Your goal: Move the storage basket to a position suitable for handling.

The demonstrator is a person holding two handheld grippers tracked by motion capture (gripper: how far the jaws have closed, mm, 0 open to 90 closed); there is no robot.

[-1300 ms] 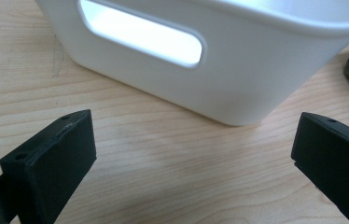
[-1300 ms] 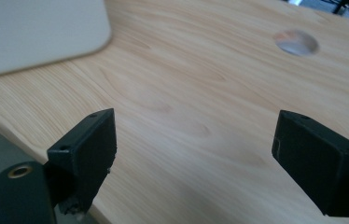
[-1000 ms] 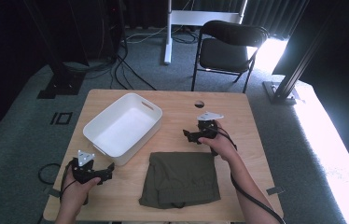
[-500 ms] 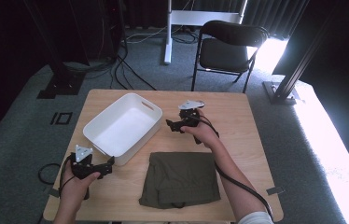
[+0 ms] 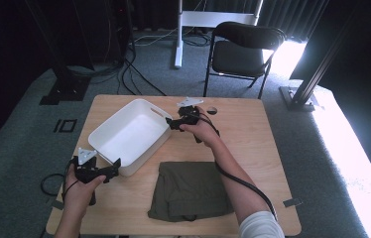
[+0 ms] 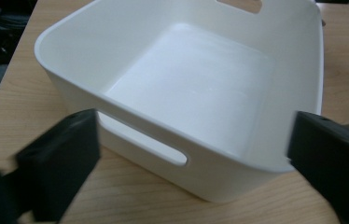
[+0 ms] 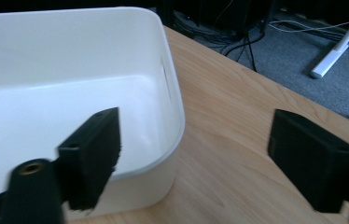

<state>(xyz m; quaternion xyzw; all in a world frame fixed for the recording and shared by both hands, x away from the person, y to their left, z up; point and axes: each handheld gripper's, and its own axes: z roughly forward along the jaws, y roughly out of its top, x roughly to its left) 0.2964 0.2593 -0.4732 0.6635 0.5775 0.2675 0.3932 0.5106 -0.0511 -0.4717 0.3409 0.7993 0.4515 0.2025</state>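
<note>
High view: the white bin [image 5: 129,136] sits slantwise on the table [image 5: 253,134], its long axis running from the near-left corner toward the far right, with a folded olive cloth [image 5: 191,191] lying apart from it toward the near edge. The left tool [image 5: 115,164] points at the bin's near short end, just beside that wall, while the right tool [image 5: 172,124] comes in at the far short end, so each hand has its own end and neither is clearly the closer. In the left gripper view the slotted handle [image 6: 156,151] of the near wall lies straight ahead between the two jaws, which stand wide and have just been closing a little, with nothing pressed between them. In the right gripper view the bin's rim corner [image 7: 175,116] lies between the jaws, one jaw over the inside, the other out over the table; they too are wide, have just been closing, and grip nothing yet. The coming move looks like a two-ended grasp of the bin along its long axis.
</note>
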